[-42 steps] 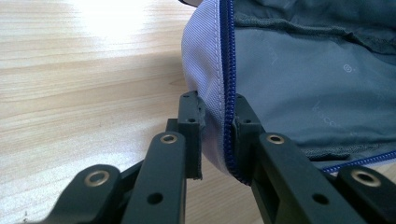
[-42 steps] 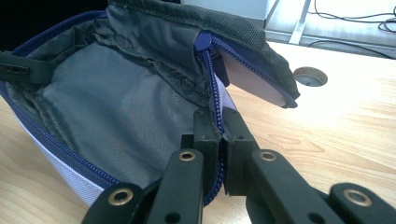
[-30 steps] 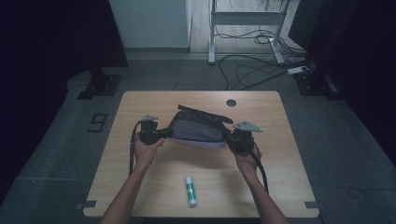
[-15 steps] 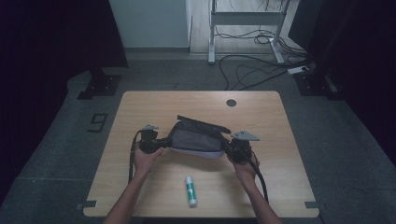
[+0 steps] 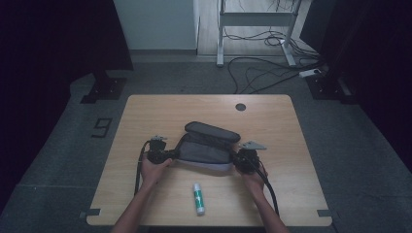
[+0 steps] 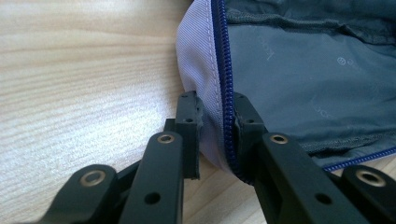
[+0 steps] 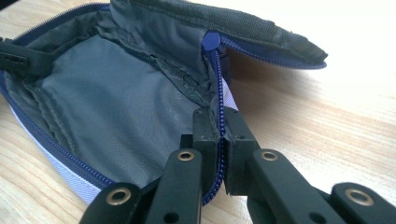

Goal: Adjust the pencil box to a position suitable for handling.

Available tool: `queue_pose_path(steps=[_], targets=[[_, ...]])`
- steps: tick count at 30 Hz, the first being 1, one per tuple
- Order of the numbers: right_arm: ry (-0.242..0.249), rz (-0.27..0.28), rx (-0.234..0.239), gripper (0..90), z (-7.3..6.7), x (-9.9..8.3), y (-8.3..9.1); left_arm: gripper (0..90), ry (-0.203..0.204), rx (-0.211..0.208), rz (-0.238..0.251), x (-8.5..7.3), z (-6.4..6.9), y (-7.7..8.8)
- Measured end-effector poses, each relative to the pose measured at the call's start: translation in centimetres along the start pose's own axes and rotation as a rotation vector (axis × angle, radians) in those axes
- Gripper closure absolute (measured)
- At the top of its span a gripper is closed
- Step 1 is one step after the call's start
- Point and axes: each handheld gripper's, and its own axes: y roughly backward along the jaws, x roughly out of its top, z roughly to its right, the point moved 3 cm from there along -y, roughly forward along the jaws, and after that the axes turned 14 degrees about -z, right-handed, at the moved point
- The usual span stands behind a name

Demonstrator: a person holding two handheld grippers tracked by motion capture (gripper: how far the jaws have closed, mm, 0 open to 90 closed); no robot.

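Having sunk from mid-air, the open pouch (image 5: 206,150) now seems to rest mid-table, left gripper (image 6: 214,135) and right gripper (image 7: 220,133) each clamped on its zip edge, so letting go likely comes next.

Pouch (image 5: 206,150) of matt woven cloth, grey lining, blue plastic-looking zip (image 7: 215,70); beneath it, table (image 5: 160,109) of smooth pale wood-grain; both grippers' jaws matt black plastic with metal rivets.
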Motion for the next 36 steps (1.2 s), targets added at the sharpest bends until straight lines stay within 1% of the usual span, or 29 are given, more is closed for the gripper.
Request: queue_pose_path(steps=[3, 5, 8, 11, 12, 13, 14, 17, 19, 20, 23, 25, 28, 29, 31, 33, 36], targets=[[-0.003, -0.014, 0.003, 84.2, 0.2, -0.3, -0.4, 75.5, 0.002, -0.002, -0.009, -0.2, -0.1, -0.3], [-0.005, -0.024, 0.005, 83.9, 0.2, -0.4, -0.7, 75.1, -0.002, 0.006, -0.012, -0.4, 0.0, -0.4], [-0.002, -0.045, -0.004, 83.3, 0.3, -0.7, -1.0, 74.4, -0.012, 0.022, -0.006, -0.5, 0.3, -0.4], [-0.005, -0.056, -0.004, 80.6, 0.4, -0.8, -1.2, 71.8, -0.009, 0.023, 0.003, -0.4, 0.3, -0.4], [-0.003, -0.058, -0.006, 78.5, 0.4, -0.8, -1.3, 69.2, -0.005, 0.023, 0.011, -0.4, 0.3, -0.4], [-0.004, -0.059, -0.012, 76.3, 0.4, -0.8, -1.4, 64.1, -0.001, 0.03, 0.018, -0.4, 0.4, -0.4], [0.0, -0.056, -0.02, 75.0, 0.5, -0.9, -1.5, 56.8, 0.0, 0.038, 0.021, -0.3, 0.4, -0.5], [-0.004, -0.052, -0.032, 71.1, 0.6, -0.8, -1.5, 41.5, 0.01, 0.029, 0.032, -0.2, 0.5, -0.6], [-0.005, -0.05, -0.04, 64.5, 0.7, -0.8, -1.4, 35.7, 0.012, 0.031, 0.048, -0.1, 0.5, -0.5], [-0.002, -0.048, -0.048, 59.1, 0.7, -0.8, -1.4, 33.2, 0.014, 0.029, 0.053, 0.0, 0.5, -0.4], [-0.014, -0.023, -0.058, 48.9, 0.7, -0.7, -1.1, 29.5, 0.013, 0.023, 0.067, 0.2, 0.5, -0.2], [-0.027, 0.005, -0.058, 46.3, 0.8, -0.7, -0.8, 28.3, 0.008, 0.017, 0.079, 0.2, 0.6, 0.1], [-0.042, 0.045, -0.039, 43.5, 1.0, -0.6, 0.0, 27.7, 0.004, 0.017, 0.099, 0.2, 0.7, 0.7], [-0.04, 0.058, -0.032, 42.7, 1.1, -0.6, 0.4, 27.7, 0.004, 0.021, 0.105, 0.2, 0.7, 0.8], [-0.029, 0.068, -0.03, 41.6, 1.1, -0.7, 0.9, 27.9, 0.005, 0.029, 0.113, 0.1, 0.6, 1.2], [-0.017, 0.07, -0.026, 40.4, 1.0, -1.0, 1.4, 28.1, 0.006, 0.026, 0.114, 0.0, 0.6, 1.6], [0.0, 0.067, -0.024, 39.8, 0.8, -1.4, 1.9, 28.5, -0.005, 0.036, 0.118, -0.5, 0.5, 2.1]])
